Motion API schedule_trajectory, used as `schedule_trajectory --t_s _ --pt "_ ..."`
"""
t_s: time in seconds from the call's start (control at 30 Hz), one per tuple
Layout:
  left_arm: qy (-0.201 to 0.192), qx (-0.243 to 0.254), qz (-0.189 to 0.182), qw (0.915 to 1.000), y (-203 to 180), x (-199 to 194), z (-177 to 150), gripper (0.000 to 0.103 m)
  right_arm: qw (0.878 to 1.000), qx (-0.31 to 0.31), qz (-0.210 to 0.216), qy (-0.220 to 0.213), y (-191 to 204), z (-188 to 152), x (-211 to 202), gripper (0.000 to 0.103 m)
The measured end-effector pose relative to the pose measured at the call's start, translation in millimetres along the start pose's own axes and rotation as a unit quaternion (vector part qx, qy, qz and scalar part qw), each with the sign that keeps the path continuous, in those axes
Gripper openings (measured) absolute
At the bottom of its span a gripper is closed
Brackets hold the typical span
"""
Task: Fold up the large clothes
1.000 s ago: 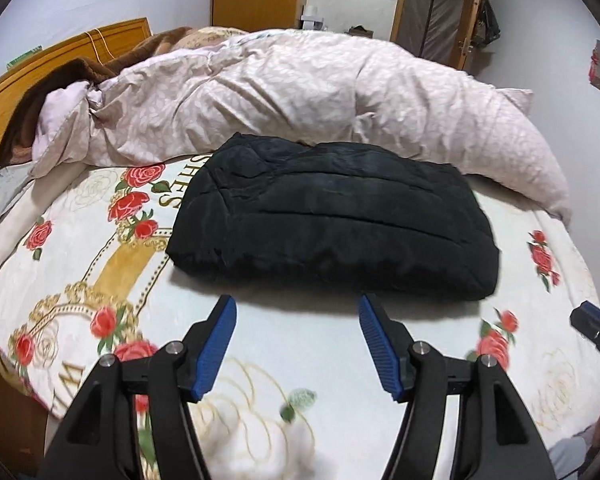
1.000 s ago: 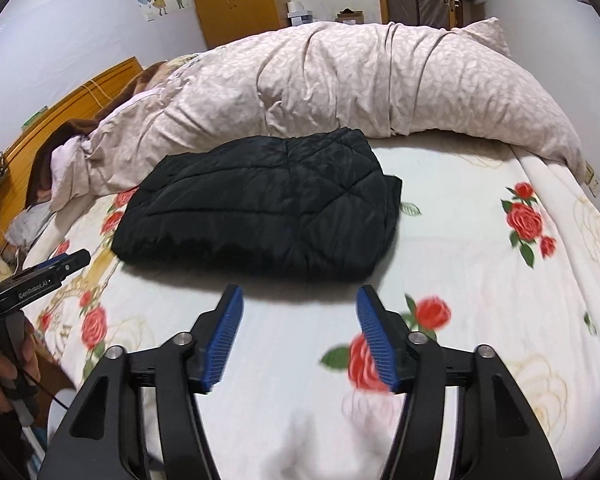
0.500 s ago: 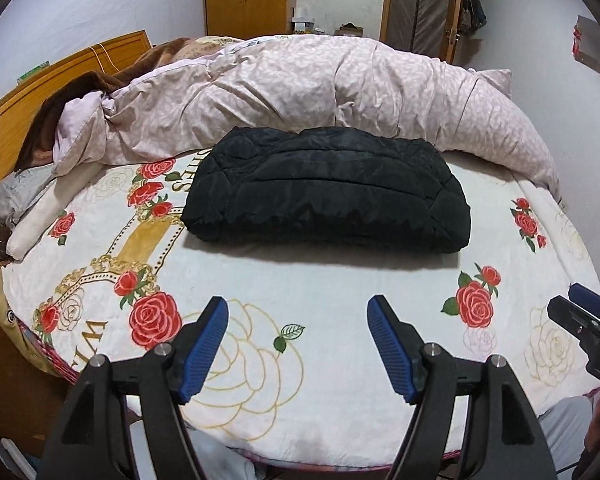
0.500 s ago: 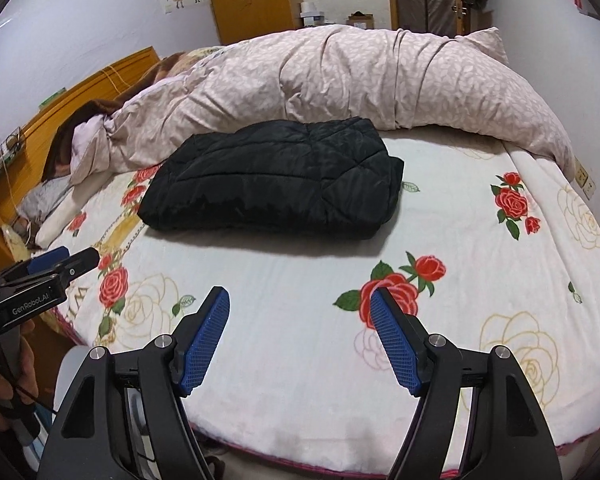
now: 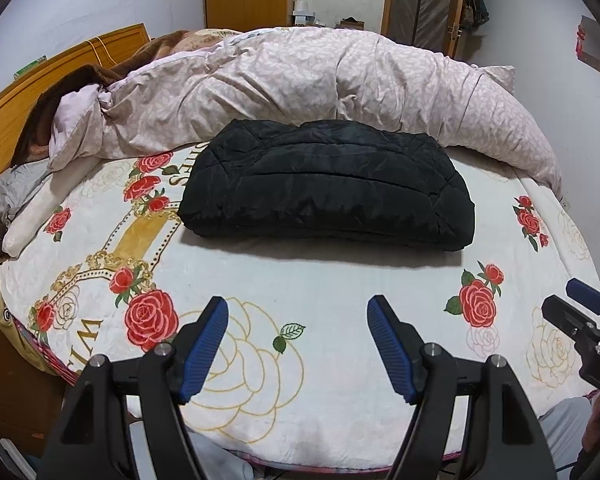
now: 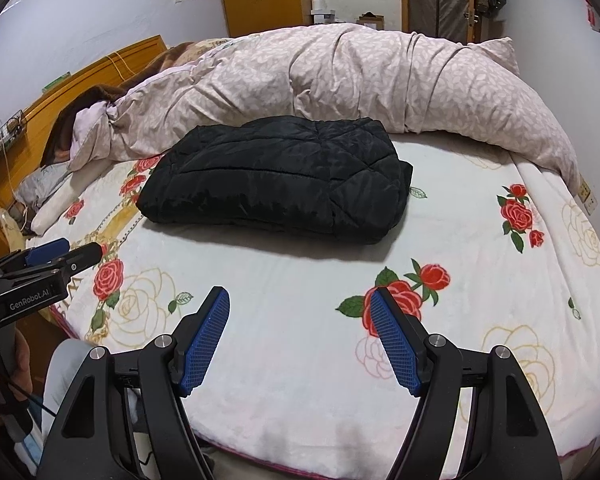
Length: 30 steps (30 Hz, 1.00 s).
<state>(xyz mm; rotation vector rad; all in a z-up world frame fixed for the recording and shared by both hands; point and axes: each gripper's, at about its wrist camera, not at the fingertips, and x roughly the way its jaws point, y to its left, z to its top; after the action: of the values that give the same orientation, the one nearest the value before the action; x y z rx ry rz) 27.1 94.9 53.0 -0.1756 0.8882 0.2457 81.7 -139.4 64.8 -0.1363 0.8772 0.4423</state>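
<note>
Folded black quilted jacket (image 5: 328, 184) on a rose-printed bed sheet (image 5: 320, 292). The garment forms a thick, roughly rectangular bundle of shiny dark fabric with stitched diamond and straight seams; stacked layers show along its near edge, and its corners are rounded. It lies toward the far side of the bed, its far edge against a bunched pale pink duvet (image 5: 300, 80). The left gripper (image 5: 296, 344) and right gripper (image 6: 300, 340) both hover over the near part of the sheet, well apart from the jacket, jaws spread wide with nothing between the blue pads (image 6: 204, 344).
</note>
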Motion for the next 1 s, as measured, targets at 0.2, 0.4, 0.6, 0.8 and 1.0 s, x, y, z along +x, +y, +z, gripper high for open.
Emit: schedule_trajectory --t_s 0.2,0.4,0.6,0.8,1.0 --pt "0.007 -0.003 0.002 1.0 -1.4 7.1 -2.2 0.074 1.0 -0.002 -0.002 0.006 1.6 -0.5 5.0 0.073" --pt "0.009 -0.001 0.005 1.0 -1.2 7.0 -3.7 0.074 1.0 -0.003 -0.002 0.011 2.0 -1.3 8.1 0.073" --pt "0.009 -0.002 0.002 1.0 -0.4 7.0 -4.3 0.074 1.0 -0.002 -0.003 0.011 3.2 -1.0 8.3 0.073" --pt "0.009 -0.001 0.001 1.0 1.0 6.9 -4.0 0.074 1.0 -0.003 -0.004 0.011 3.9 -0.6 8.1 0.073" --pt "0.01 -0.001 0.002 1.0 0.2 6.5 -4.3 0.074 1.0 -0.002 -0.003 0.01 4.1 -0.3 8.1 0.073"
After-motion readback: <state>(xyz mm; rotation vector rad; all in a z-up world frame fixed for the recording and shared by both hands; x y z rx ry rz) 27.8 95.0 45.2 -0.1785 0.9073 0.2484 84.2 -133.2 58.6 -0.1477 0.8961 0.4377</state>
